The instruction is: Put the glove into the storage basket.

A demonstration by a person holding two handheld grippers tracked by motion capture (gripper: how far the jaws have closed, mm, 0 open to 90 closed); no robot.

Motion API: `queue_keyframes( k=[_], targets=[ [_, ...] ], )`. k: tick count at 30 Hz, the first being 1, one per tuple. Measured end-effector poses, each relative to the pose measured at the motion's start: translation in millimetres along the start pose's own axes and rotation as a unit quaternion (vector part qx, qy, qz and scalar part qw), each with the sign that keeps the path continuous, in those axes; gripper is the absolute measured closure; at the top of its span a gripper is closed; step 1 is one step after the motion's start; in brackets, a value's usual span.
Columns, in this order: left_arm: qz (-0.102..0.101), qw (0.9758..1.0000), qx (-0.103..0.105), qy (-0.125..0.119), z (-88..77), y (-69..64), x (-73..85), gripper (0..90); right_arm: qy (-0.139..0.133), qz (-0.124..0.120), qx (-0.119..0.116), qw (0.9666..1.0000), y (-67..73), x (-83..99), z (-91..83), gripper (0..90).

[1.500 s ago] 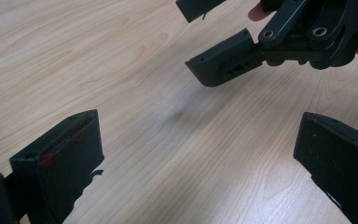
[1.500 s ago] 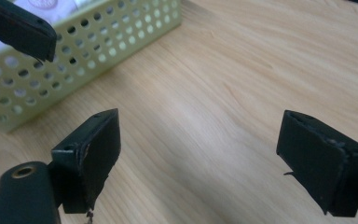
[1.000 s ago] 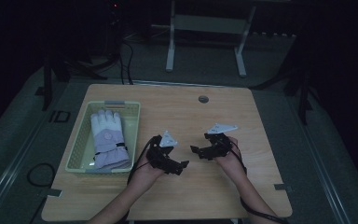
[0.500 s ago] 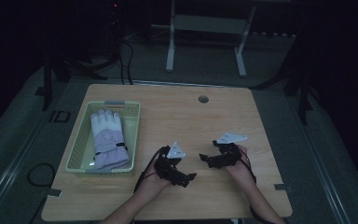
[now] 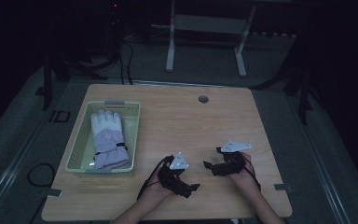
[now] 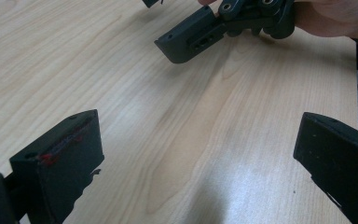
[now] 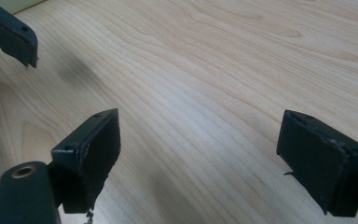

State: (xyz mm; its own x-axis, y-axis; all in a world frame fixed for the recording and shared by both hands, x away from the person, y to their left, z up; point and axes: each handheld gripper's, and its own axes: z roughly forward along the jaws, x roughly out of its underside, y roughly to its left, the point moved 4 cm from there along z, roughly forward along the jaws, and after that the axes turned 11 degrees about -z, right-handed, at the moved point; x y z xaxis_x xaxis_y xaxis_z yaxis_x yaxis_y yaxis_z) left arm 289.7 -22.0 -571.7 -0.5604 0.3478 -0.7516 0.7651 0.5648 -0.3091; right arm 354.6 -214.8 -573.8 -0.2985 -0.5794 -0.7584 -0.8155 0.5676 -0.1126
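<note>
Near table's (image 5: 168, 116) front edge: both hand-held grippers (image 5: 193, 187) (image 5: 208, 165) pulled back, jaws wide, empty.

Both black two-jaw grippers, left (image 5: 192, 188) and right (image 5: 208, 165), have drawn back toward the near edge of the light wooden table (image 5: 177, 121) over the last second, the left farther, now lying closer to the person.

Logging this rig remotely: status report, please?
Left gripper open, empty, over bare table. Right gripper open, empty. Glove lies in the basket, apart from both. Nothing in the way.
</note>
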Motion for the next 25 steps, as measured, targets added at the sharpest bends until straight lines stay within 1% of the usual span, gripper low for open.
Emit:
queue_keyframes(
  k=[2,3,6,8,12,14,16,18,19,21,25],
  targets=[
    [0.000,1.0000,0.005,-0.006,1.6,-1.6,1.0,1.5,-0.001,-0.003,0.005,1.0000,0.8,2.6,-1.6,13.5],
    [-0.002,0.9999,0.008,-0.008,2.7,-2.1,1.5,1.5,-0.003,0.000,0.006,1.0000,1.0,3.7,-2.2,13.5],
    [-0.004,0.9999,0.011,-0.006,5.4,-2.3,3.3,1.5,-0.003,0.003,0.009,1.0000,1.4,9.6,-2.7,13.5],
    [0.000,0.9999,0.008,-0.008,6.8,-2.3,5.1,1.5,-0.003,0.006,0.009,0.9999,1.5,12.8,-3.0,13.5],
    [0.005,0.9999,0.006,-0.014,8.0,-2.6,8.5,1.5,-0.007,-0.003,0.019,0.9998,0.3,18.5,-5.2,13.6],
    [0.014,0.9998,0.001,-0.016,8.4,-3.2,10.3,1.5,-0.009,-0.003,0.024,0.9997,-1.8,20.1,-5.8,13.5],
    [0.018,0.9996,0.000,-0.020,8.0,-4.2,12.1,1.5,-0.012,0.000,0.030,0.9995,-4.0,21.1,-5.9,13.6],
    [0.020,0.9994,0.001,-0.026,7.0,-4.8,12.4,1.5,-0.014,0.001,0.031,0.9994,-4.8,21.4,-6.0,13.5],
    [0.017,0.9993,0.004,-0.032,6.5,-5.2,12.3,1.5,-0.014,0.001,0.031,0.9994,-4.7,21.6,-6.1,13.6],
    [0.018,0.9994,0.005,-0.030,6.6,-5.5,12.5,1.5,-0.013,0.000,0.031,0.9994,-4.7,21.7,-6.3,13.6],
    [0.027,0.9993,0.003,-0.026,8.0,-6.3,14.6,1.5,-0.013,-0.002,0.031,0.9994,-4.2,21.8,-6.4,13.6]
  ],
)
